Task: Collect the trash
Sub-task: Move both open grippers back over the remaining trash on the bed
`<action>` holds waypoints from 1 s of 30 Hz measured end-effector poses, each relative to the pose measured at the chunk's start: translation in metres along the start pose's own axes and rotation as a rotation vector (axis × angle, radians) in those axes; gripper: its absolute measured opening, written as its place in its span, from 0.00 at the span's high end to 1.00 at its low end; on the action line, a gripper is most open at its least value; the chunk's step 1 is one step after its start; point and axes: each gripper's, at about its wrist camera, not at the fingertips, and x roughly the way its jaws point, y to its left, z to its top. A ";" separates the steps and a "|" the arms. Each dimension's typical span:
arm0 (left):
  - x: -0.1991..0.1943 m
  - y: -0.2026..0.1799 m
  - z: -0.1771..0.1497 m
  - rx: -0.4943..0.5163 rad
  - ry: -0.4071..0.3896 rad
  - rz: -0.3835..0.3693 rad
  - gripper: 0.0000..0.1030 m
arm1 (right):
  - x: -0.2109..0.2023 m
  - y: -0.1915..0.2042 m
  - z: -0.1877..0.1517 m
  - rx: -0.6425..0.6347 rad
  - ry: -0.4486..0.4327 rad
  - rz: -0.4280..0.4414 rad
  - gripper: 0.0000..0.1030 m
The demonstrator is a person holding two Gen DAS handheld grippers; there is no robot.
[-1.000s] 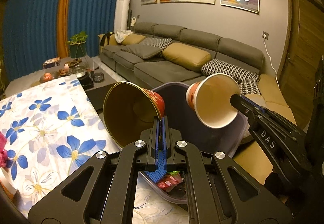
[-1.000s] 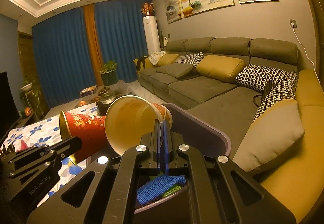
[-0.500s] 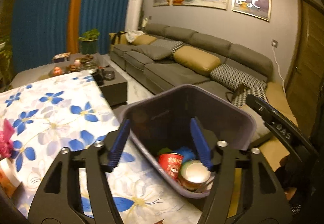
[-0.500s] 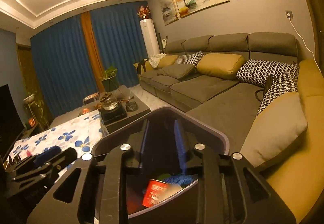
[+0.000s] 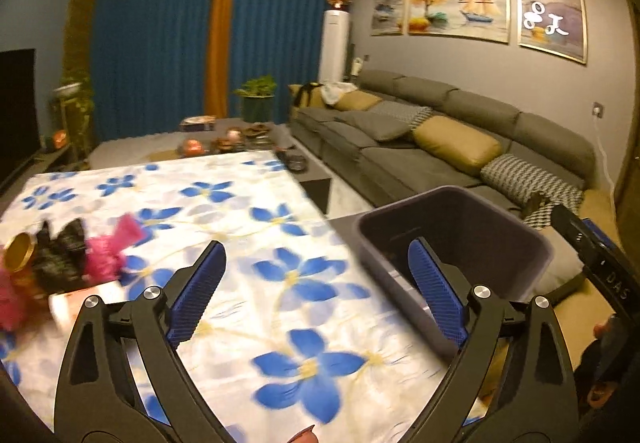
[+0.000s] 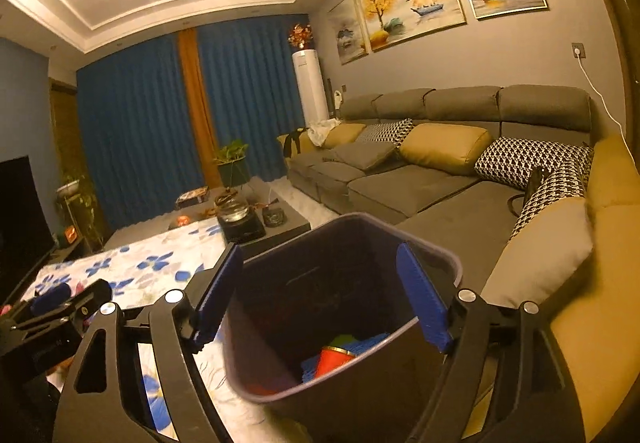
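Purple bin: we see a red cup inside, lower centre.
Left gripper: jaws just opened wide, nothing between them.
Right gripper: jaws just opened, released, above bin.

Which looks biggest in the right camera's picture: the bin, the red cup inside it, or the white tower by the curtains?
1. Bin, by far, though it sits nearest the camera.
2. White tower.
3. Red cup, smallest; it is only partly visible in the bin.
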 end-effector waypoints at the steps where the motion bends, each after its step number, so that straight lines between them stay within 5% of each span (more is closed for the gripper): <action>1: -0.003 0.005 -0.002 -0.004 -0.001 0.011 0.11 | -0.002 0.004 -0.003 -0.004 0.007 0.006 0.25; 13: -0.064 0.077 -0.025 -0.048 -0.019 0.159 0.11 | -0.025 0.070 -0.026 -0.072 0.048 0.125 0.25; 30: -0.147 0.209 -0.055 -0.196 -0.060 0.451 0.11 | -0.050 0.212 -0.068 -0.261 0.104 0.345 0.25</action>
